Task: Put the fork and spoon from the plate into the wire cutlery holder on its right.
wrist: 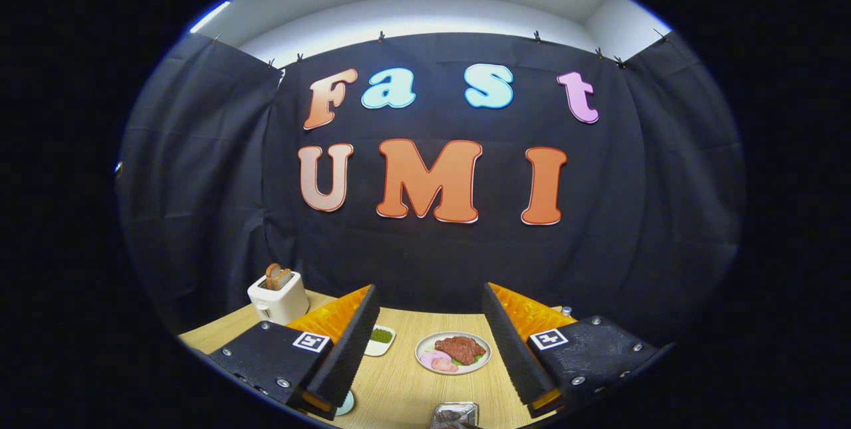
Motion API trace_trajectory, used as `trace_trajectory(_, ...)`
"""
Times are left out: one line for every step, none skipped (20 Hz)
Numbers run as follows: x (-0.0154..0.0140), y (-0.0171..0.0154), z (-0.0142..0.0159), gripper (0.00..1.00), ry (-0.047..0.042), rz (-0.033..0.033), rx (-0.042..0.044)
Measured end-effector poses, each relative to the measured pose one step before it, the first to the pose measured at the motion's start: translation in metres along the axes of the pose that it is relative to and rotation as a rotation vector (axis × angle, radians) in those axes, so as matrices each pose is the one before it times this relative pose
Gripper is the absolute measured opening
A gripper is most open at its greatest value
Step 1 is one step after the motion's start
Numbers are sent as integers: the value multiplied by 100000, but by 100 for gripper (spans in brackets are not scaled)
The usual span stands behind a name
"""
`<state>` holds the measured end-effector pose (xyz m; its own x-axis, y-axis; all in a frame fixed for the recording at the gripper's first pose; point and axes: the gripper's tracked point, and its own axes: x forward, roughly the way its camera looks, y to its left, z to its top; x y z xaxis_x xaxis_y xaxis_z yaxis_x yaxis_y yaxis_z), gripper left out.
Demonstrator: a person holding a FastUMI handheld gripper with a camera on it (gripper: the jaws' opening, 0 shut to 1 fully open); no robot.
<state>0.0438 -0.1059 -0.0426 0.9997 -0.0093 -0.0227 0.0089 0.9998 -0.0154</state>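
The wooden worktop [399, 389] runs ahead under the tool [431, 342], whose 2 fingers are spread wide with nothing between them. A white toaster [278, 296] stands beyond the left finger. Between the fingers lies a plate [453, 352] of meat; I cannot make out a fork or spoon on it. A shiny metal thing [455, 414], perhaps the holder, sits nearest. Risk: descending blind, the tool could hit food or knock that metal piece.
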Motion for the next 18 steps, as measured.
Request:
trace_trajectory(183,207,405,94,-1326,-356,399)
trace_trajectory(64,241,334,94,-962,62,1024)
trace_trajectory(-58,242,232,94,-1160,-96,1299)
trace_trajectory(-50,228,402,94,-1224,4,1313)
trace_trajectory(4,-132,471,94,-1525,-344,995)
trace_trajectory(-155,67,304,94,-1456,-117,515)
trace_trajectory(-69,13,298,93,-1251,-445,116)
trace_trajectory(28,76,228,94,-865,-363,106)
trace_trajectory(3,127,193,94,-591,-106,84)
trace_trajectory(28,116,87,93,-38,109,135)
trace_trajectory(-47,78,70,93,-17,2,122)
trace_trajectory(4,57,98,94,214,-102,164)
trace_trajectory(18,129,-27,93,161,-108,290)
trace_trajectory(163,536,-182,93,409,366,208)
trace_trajectory(48,397,-250,94,757,153,-25)
trace_trajectory(-59,47,-31,94,542,219,-150)
trace_trajectory(-39,60,193,93,-213,25,-216)
trace_trajectory(-25,-17,369,93,-542,-13,-252)
